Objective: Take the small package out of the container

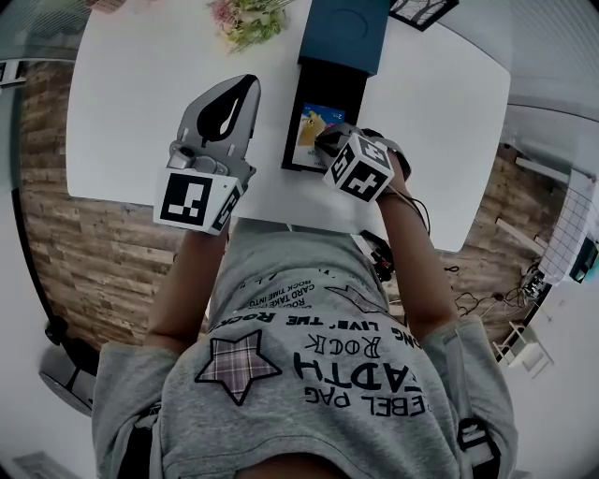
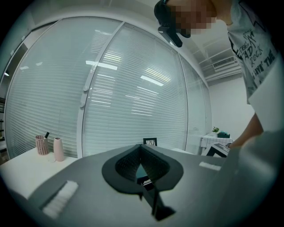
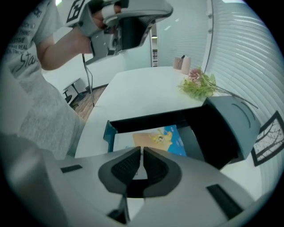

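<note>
On the white surface point(image 1: 140, 84), at the side far from the person, the teal container point(image 1: 329, 82) lies w/ its lid thrown back & its dark inside open to view. A bunch of flowers point(image 1: 245, 21) lies near it, to the left.

The left gripper point(image 1: 245, 86) hangs above bare surface, left of the container & apart from it, taking no part. Its fingers meet at the tips w/ nothing between them. The right gripper point(image 1: 329, 140) is at the container's near end, nose pointed into it.

The small package point(image 3: 157, 137) is flat, w/ a yellow-and-blue picture & a white near margin. It lies on the container's floor, i.e. not out yet. The right gripper's fingers are closed to a thin slit right at that white margin, which shows in the slit. Prob. they pinch the edge, though the contact itself is hard to make out.

Progress, as I judge it: lid open, reach made, grip prob. on, so roughly the first half is done. Left to do: lift the small package clear of the walls, carry it out & set it on the surface.
</note>
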A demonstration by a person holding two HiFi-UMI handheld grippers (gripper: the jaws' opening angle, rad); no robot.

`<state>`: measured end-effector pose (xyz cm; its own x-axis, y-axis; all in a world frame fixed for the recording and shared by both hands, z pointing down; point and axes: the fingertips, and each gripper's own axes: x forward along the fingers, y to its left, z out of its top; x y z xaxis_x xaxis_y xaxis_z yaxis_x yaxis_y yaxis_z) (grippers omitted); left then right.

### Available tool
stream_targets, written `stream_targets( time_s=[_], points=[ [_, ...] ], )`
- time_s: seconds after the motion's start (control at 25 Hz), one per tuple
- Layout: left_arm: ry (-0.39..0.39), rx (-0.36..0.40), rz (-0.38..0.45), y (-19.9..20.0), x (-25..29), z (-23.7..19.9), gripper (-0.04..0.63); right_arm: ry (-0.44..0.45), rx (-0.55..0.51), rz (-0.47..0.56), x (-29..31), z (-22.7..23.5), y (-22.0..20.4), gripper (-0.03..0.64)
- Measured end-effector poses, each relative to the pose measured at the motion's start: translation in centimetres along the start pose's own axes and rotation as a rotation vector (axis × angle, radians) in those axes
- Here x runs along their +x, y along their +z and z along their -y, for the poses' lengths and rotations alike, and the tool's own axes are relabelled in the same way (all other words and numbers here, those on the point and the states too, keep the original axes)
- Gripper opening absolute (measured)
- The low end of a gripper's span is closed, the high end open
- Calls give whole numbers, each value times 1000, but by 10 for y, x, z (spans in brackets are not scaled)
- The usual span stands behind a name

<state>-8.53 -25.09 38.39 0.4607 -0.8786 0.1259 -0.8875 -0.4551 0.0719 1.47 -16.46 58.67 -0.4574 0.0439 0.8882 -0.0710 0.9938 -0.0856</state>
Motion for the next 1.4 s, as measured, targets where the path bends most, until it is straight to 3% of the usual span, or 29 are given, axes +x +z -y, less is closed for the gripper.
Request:
stream_targets(
  time_s=[0.12, 0.28, 0.32, 0.36, 0.52, 0.88, 1.4],
  points=[
    [-1, -2, 0, 0, -2, 0, 11, -34, 60, 59, -10, 19, 8, 17],
    [4, -6, -5, -2, -4, -2, 11, -101, 75, 64, -16, 51, 9, 33],
    [5, -7, -6, -2, -5, -3, 11, -106, 78, 63, -14, 58, 7, 125],
    [7, -7, -6, -2, -6, -4, 11, -97, 88, 63, -12, 61, 6, 164],
    [13, -10, -10, -3, -9, -7, 11, -17, 109, 23, -5, 62, 3, 195],
    [31, -15, -17, -7, -14, -14, 11, 107, 82, -48, -2, 54, -1, 198],
    [-26, -10, -33, -11, -14, -2, 11, 136, 117, 71, -41, 39, 20, 196]
  ],
)
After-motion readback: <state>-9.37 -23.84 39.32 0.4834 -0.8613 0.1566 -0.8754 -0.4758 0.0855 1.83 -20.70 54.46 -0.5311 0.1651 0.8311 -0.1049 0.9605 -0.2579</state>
